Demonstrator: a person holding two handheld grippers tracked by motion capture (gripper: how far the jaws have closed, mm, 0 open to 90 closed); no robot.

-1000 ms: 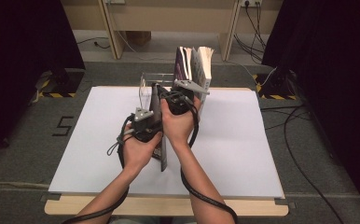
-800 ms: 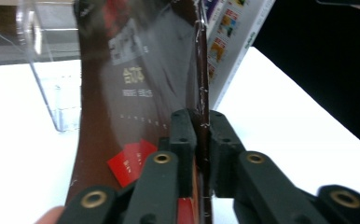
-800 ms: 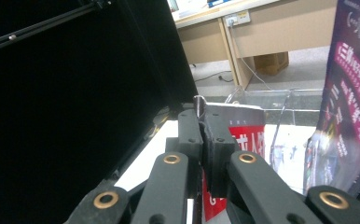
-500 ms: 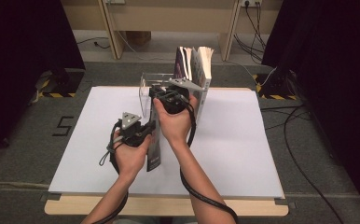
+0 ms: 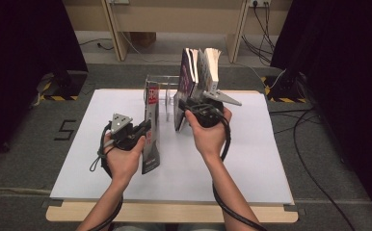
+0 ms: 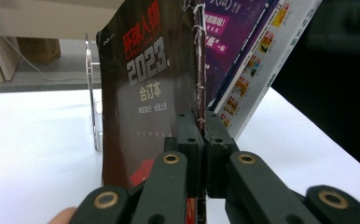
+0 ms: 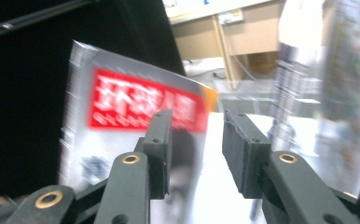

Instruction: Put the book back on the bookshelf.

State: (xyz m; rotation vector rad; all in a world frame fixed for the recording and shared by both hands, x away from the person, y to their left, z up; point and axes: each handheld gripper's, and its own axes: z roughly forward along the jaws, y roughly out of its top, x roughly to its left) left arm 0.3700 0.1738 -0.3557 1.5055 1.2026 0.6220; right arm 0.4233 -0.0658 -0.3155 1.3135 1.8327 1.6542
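A dark magazine with a red title stands upright on the white table, in front of a clear rack. My left gripper is shut on its spine edge; in the left gripper view the pads pinch the magazine with "2023" on its cover. My right gripper is to the right, by the leaning books. Its jaws have just been opening. In the right gripper view it stands open with nothing between the fingers, and the magazine is blurred behind.
Several books lean in the rack: a purple one and a white one with small pictures. Wooden furniture legs and cables lie beyond and beside the table. Bare white table surface spreads left and right.
The hands have parted. My left gripper carried the magazine left and nearer the front edge. My right gripper let go of it, opened and moved right toward the leaning books.
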